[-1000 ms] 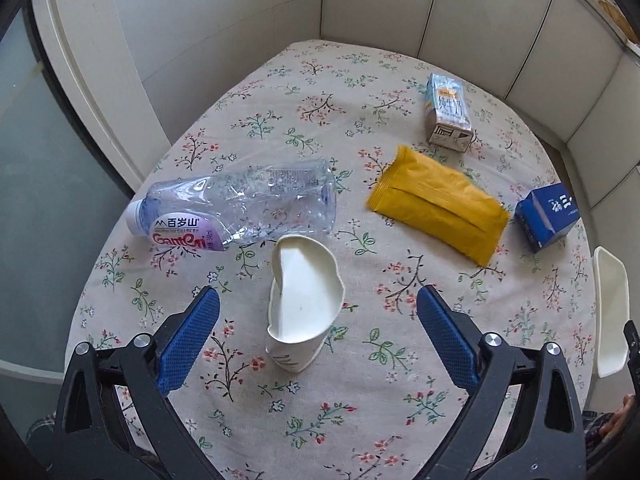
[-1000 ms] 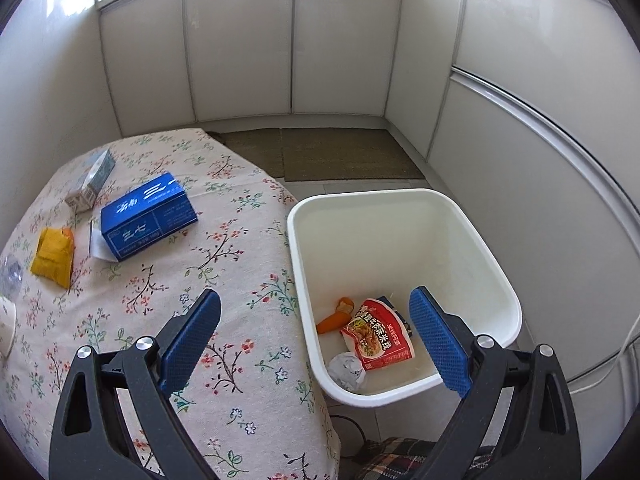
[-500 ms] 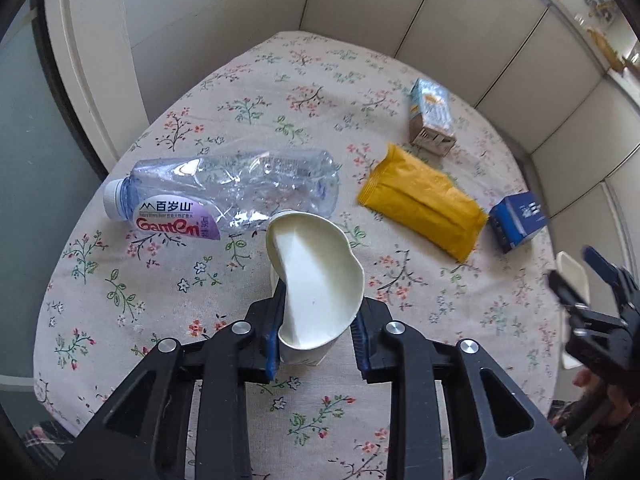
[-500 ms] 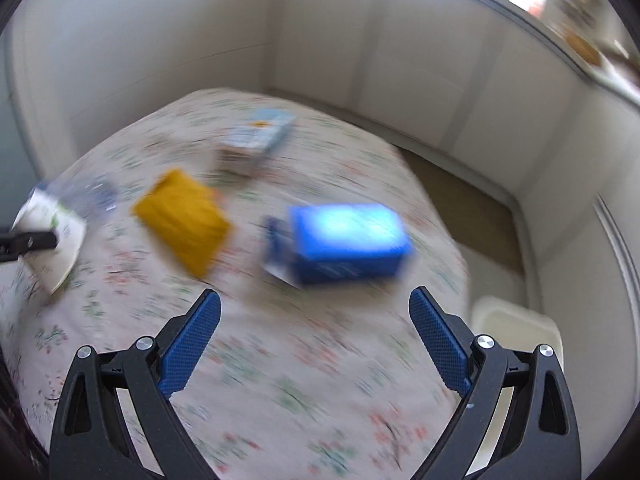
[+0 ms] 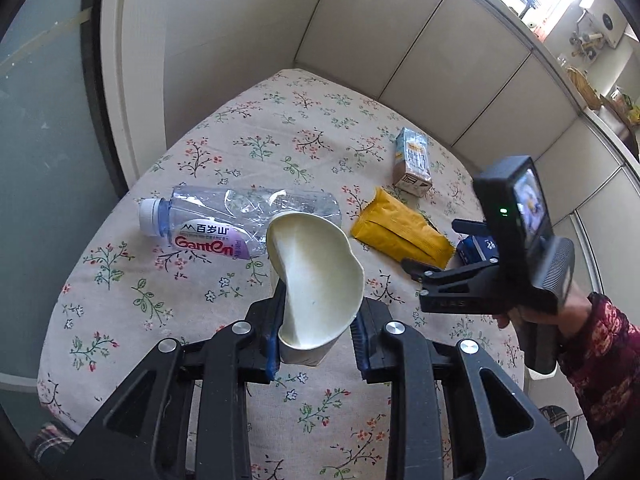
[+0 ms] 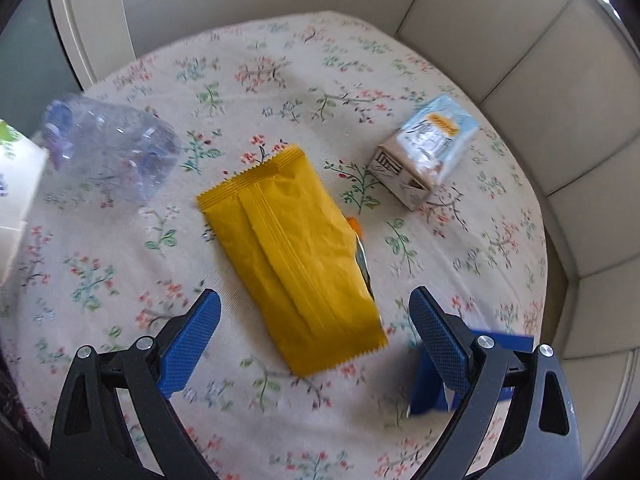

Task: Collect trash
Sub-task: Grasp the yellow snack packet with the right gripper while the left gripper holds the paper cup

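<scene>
My left gripper [image 5: 316,340] is shut on a crushed white paper cup [image 5: 316,280] and holds it above the floral table [image 5: 248,120]. A clear plastic bottle [image 5: 236,220] lies beyond it; it also shows in the right wrist view [image 6: 112,148]. My right gripper [image 6: 316,344] is open and hovers over a yellow snack packet [image 6: 296,252], which lies between its fingers. The packet also shows in the left wrist view [image 5: 400,232]. A small drink carton [image 6: 424,160] lies at the far right. A blue box [image 6: 464,376] sits behind my right finger.
The right gripper's body and the hand holding it [image 5: 516,260] are at the right in the left wrist view, partly hiding the blue box [image 5: 476,248]. White wall panels [image 5: 400,40] ring the far side of the table. The cup's side [image 6: 16,184] shows at the left edge.
My left gripper closed on the paper cup and lifted it. My right gripper swung from over the white bin to above the yellow packet on the table.
</scene>
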Tool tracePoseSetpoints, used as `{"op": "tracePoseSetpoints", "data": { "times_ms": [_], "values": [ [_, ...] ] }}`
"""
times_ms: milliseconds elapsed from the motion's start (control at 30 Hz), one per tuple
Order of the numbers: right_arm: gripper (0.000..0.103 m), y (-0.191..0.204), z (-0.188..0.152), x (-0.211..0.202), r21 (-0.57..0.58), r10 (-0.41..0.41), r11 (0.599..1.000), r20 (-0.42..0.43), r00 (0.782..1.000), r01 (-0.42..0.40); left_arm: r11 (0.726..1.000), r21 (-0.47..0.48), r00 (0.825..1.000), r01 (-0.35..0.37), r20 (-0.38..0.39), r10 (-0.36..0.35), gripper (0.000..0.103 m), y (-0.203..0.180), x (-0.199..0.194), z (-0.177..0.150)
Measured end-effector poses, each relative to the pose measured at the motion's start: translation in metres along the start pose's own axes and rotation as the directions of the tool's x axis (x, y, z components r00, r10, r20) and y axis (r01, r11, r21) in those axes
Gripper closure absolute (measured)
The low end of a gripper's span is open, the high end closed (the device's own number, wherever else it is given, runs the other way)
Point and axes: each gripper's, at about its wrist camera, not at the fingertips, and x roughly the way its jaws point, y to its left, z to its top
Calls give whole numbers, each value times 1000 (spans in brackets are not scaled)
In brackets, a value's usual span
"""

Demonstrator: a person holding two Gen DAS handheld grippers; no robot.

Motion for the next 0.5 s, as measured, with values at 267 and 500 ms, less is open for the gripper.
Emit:
{"op": "tracePoseSetpoints", "data": {
  "times_ms": [267, 500],
  "values": [
    [53, 9, 2, 10, 9, 41, 999, -30, 999, -41, 998, -51, 999, 30, -22, -31, 76, 11, 13, 0],
    [74, 2, 2, -15, 57, 102, 993, 35, 994, -103, 998, -47, 999, 34, 5, -34, 76, 11, 9, 0]
  ]
}}
